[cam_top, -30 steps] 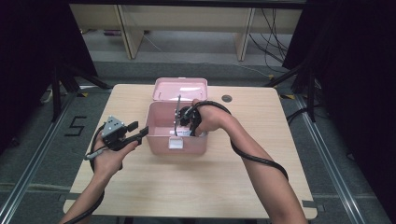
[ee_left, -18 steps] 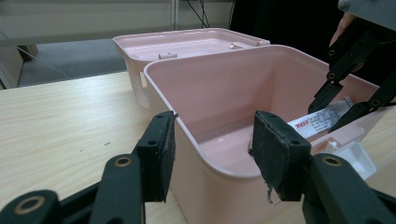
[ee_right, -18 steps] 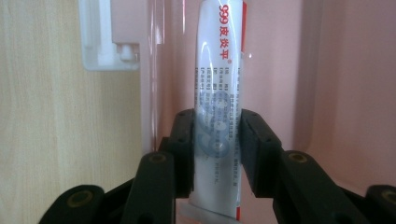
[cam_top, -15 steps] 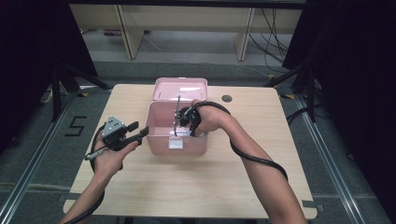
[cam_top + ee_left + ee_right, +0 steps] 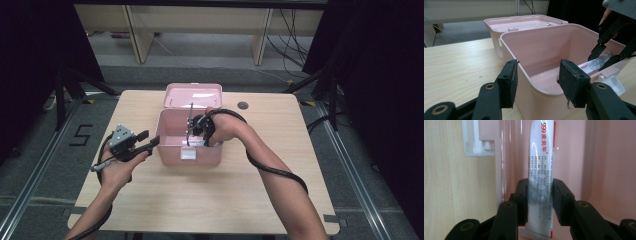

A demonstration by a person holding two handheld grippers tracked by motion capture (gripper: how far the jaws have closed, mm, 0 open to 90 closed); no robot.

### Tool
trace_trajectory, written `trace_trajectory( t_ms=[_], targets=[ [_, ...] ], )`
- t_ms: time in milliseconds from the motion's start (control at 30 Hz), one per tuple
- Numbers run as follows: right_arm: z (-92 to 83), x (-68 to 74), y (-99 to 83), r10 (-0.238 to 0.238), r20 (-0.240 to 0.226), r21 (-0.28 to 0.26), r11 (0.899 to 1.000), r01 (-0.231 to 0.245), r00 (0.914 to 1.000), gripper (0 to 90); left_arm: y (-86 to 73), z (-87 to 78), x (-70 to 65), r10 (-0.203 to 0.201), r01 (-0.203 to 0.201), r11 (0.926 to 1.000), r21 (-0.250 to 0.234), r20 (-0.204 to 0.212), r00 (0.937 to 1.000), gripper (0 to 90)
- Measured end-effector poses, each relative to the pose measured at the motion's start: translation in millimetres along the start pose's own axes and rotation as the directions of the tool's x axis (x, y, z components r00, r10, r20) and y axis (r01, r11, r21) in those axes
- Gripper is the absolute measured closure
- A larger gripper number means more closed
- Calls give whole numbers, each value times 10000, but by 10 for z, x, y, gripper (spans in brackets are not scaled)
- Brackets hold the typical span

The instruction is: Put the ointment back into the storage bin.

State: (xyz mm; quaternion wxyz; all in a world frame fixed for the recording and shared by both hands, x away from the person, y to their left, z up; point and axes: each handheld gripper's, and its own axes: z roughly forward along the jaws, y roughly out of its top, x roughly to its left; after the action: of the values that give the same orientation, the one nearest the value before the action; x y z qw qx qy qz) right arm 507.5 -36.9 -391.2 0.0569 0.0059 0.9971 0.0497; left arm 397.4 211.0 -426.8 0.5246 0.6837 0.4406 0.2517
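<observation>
Right hand-held gripper clamps the tube inside the pink box; left hand-held gripper straddles its wall, jaws wide.

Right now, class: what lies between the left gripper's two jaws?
The near wall of the open pink box stands between the left gripper jaws, untouched, in the left gripper view.

An open pink box sits mid-table, its lid lying behind. The right gripper reaches into the box; the left gripper hovers just left of it.
</observation>
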Motion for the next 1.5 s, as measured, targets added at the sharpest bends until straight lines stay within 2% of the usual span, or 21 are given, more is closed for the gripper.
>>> trace_trajectory(
  t_ms=[100,133,200,300,433,500,567,600,667,800,867,967,1000,1100,1200,1267,1333,1367,1400,1467,1500],
  targets=[
    [6,-21,1,-281,130,-212,9994,284,9995,688,0,-1,1,-22,22,10000,-17,-14,10000,491],
    [-4,4,0,94,-7,9,10000,-94,10000,687,0,-1,1,-18,18,10000,-9,-13,10000,491],
    [-2,2,-2,130,-30,-23,9999,-130,9999,686,0,0,-1,-1,1,10000,-5,-1,10000,490],
    [6,-40,-5,-390,146,-300,9988,394,9991,682,0,4,-2,-2,2,10000,4,-2,10000,490],
    [-18,-24,-1,-29,49,-304,9995,30,10000,665,1,5,1,-19,19,10000,2,-10,10000,490],
    [-25,-44,-7,-306,76,-525,9981,310,9995,664,1,6,3,-25,25,10000,4,-12,10000,490],
    [-73,-20,-5,37,113,-438,9990,-32,9999,662,2,9,3,-30,30,10000,5,-13,10000,491],
    [-78,-31,-13,-49,128,-574,9983,56,9999,661,4,10,2,-18,18,10000,18,-11,10000,490],
    [-111,-5,-23,450,43,-432,9981,-448,9990,661,8,15,0,13,-13,10000,72,-1,10000,491],
    [-149,-26,-48,239,191,-582,9980,-227,9995,659,23,38,9,-39,39,10000,83,23,10000,491],
    [-186,-12,-61,637,190,-509,9967,-627,9978,659,44,45,22,-50,50,10000,60,-14,10000,491],
    [-222,-47,-107,448,432,-857,9955,-409,9981,657,86,61,43,-160,160,9999,11,25,9999,492],
    [-243,-36,-125,761,454,-945,9930,-715,9961,658,105,70,56,-161,161,9999,16,8,9999,493],
    [-321,-35,-171,919,674,-1247,9887,-830,9935,663,147,100,99,-292,292,9996,-9,-46,9996,496],
    [-405,-11,-233,1376,870,-1605,9794,-1225,9866,666,194,148,151,-382,383,9993,42,-116,9992,500],
    [-461,20,-282,2063,864,-1919,9634,-1870,9747,670,218,178,182,-498,499,9987,80,-85,9987,510],
    [-487,23,-334,2222,891,-2219,9547,-1981,9709,668,246,206,214,-604,606,9981,117,-106,9981,510],
    [-497,50,-354,2777,652,-2482,9348,-2540,9584,666,258,220,228,-623,624,9980,112,-113,9980,509],
    [-509,56,-384,2976,416,-2719,9220,-2758,9538,665,269,234,242,-628,630,9979,139,-150,9979,506],
    [-509,55,-457,3058,437,-3232,9051,-2762,9511,664,286,263,272,-665,668,9976,180,-189,9976,499],
    [-507,71,-504,3314,372,-3382,8919,-3002,9428,663,292,274,287,-673,677,9975,194,-186,9976,493]
  ],
)
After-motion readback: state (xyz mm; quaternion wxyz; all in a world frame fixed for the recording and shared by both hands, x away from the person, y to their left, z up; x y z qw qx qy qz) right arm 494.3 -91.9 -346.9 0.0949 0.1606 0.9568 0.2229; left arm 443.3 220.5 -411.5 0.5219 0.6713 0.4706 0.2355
